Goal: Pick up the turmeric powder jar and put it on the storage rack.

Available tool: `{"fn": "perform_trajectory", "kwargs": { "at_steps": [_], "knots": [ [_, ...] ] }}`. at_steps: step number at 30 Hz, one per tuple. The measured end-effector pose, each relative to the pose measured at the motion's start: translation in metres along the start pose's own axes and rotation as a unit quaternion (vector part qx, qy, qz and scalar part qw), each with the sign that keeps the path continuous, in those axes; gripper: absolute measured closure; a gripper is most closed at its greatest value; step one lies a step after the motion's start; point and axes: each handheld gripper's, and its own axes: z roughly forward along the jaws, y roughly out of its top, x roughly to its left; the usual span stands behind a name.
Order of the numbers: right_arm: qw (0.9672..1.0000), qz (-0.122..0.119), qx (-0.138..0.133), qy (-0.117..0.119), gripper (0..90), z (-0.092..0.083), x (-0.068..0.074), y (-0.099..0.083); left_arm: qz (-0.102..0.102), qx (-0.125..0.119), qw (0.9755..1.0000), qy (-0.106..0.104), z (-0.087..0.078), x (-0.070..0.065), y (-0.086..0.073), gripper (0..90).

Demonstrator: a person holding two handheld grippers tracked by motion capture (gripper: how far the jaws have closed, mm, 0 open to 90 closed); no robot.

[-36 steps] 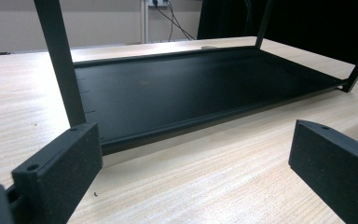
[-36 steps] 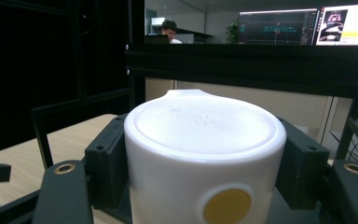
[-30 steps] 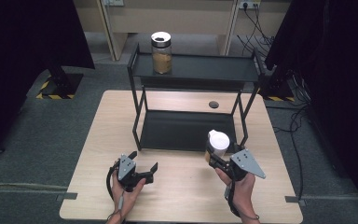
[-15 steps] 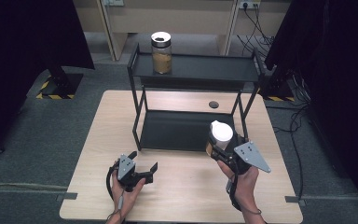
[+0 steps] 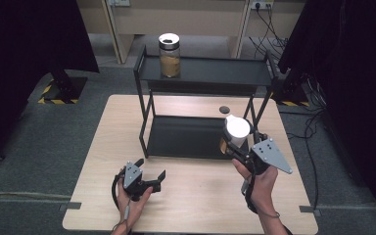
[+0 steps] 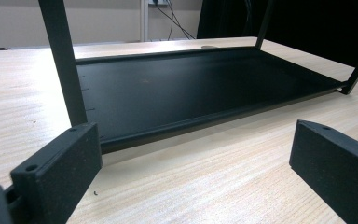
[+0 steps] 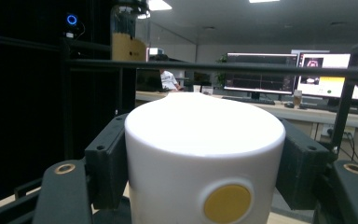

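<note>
White container (image 7: 200,154) with yellow dot, black rack (image 5: 203,73), possibly tan-filled jar (image 5: 169,55).

Black shelf rack (image 5: 205,73) blocks the table's (image 5: 98,161) far half; near half open.

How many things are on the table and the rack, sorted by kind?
Containers: 2, a white cylindrical container with a yellow dot in the right gripper, and a clear glass jar with tan contents on the top shelf.
Racks: 1, a black metal two-tier shelf rack.
Handheld grippers: 2, counting the left gripper.
Total: 5.
</note>
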Motion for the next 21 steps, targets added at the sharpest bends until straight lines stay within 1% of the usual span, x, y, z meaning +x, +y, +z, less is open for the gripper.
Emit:
{"fn": "perform_trajectory", "kwargs": {
  "at_steps": [13, 15, 18, 21],
  "knots": [
    [0.9998, -0.012, -0.014, -0.004, 31.1, 0.009, 0.001, 0.023, -0.003, 0.000, 1.0000, -0.001, 0.000, 0.001, 0.000, 1.3],
    [0.9998, -0.011, -0.016, -0.003, 31.1, 0.010, 0.000, 0.026, -0.002, -0.001, 1.0000, -0.001, 0.000, 0.001, 0.000, 1.3],
    [0.9999, -0.002, -0.016, -0.002, 31.1, 0.012, -0.002, 0.029, -0.001, 0.000, 1.0000, -0.002, 0.000, 0.001, 0.000, 1.3],
    [0.9999, -0.003, -0.015, -0.005, 31.1, 0.014, -0.003, 0.033, -0.001, 0.000, 1.0000, -0.001, 0.000, 0.001, 0.000, 1.3]
  ]
}}
